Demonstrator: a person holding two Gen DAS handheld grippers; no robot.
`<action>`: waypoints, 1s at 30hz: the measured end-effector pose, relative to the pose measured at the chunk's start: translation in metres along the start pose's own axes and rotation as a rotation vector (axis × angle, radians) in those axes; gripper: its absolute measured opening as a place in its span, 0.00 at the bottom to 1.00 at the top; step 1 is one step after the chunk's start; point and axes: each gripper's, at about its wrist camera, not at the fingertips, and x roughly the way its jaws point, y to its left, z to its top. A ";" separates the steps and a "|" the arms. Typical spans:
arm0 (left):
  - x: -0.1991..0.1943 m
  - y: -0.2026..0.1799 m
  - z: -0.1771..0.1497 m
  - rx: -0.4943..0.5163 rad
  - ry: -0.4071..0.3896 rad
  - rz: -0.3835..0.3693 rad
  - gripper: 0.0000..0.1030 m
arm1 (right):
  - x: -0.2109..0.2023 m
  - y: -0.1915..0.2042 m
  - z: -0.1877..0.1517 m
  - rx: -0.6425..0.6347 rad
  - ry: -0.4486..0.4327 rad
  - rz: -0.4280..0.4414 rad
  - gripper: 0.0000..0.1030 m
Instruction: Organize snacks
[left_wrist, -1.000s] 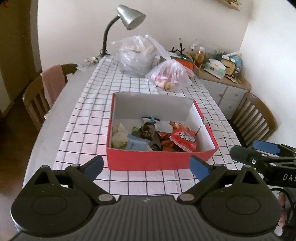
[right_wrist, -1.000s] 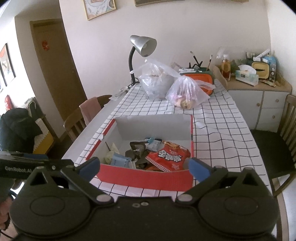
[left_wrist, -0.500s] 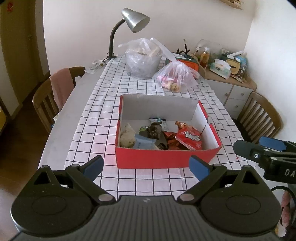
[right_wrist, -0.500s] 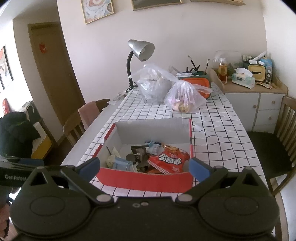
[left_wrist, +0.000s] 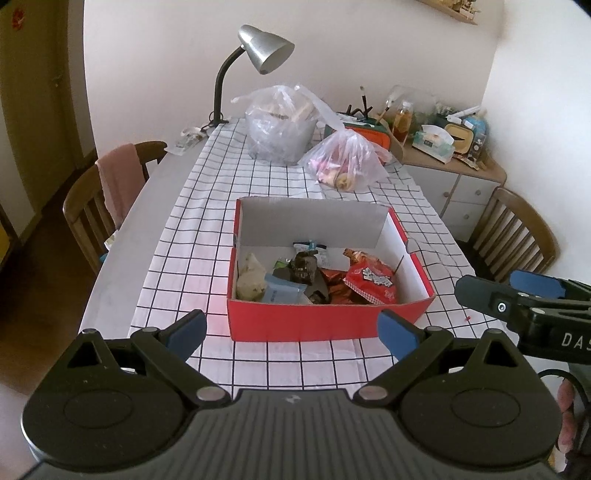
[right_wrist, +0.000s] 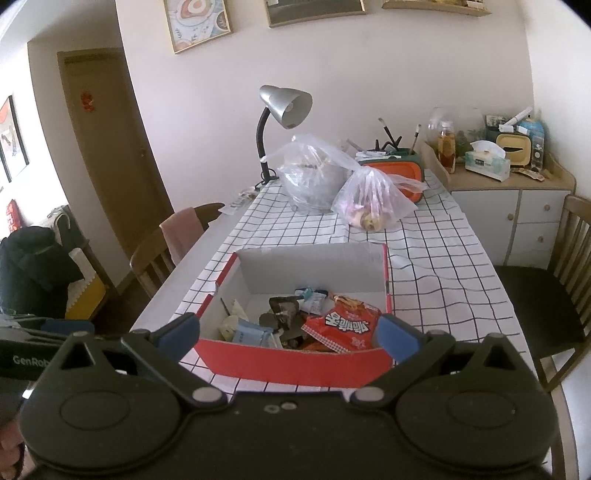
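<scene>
A red cardboard box (left_wrist: 325, 321) (right_wrist: 295, 363) with a white inside stands on the checked tablecloth. It holds several snacks: a red crinkly packet (left_wrist: 371, 282) (right_wrist: 341, 326), a pale blue packet (left_wrist: 282, 291) (right_wrist: 251, 332), a dark wrapper (left_wrist: 304, 266) and a pale round piece (left_wrist: 251, 284). My left gripper (left_wrist: 291, 330) hangs open, empty, in front of the box's near wall. My right gripper (right_wrist: 288, 330) is open and empty too, above the near wall; from the left wrist view it (left_wrist: 509, 293) shows to the right of the box.
Two clear plastic bags (left_wrist: 280, 122) (left_wrist: 345, 162) sit at the table's far end beside a silver desk lamp (left_wrist: 264, 46). Wooden chairs stand left (left_wrist: 96, 206) and right (left_wrist: 513, 236). A cluttered cabinet (left_wrist: 450, 162) fills the far right corner.
Both grippers have drawn back and risen from the box, which now looks smaller and farther. Both stay open and empty. The snacks in the box have not moved.
</scene>
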 end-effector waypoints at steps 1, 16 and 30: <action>0.000 0.000 0.000 0.000 -0.001 -0.001 0.97 | 0.000 0.000 0.000 0.001 0.000 0.000 1.00; -0.007 0.002 -0.001 0.023 -0.004 -0.013 0.97 | -0.005 0.003 -0.007 0.038 -0.002 -0.007 1.00; -0.024 0.003 -0.005 0.065 -0.023 -0.030 0.97 | -0.026 0.013 -0.016 0.059 -0.027 -0.025 1.00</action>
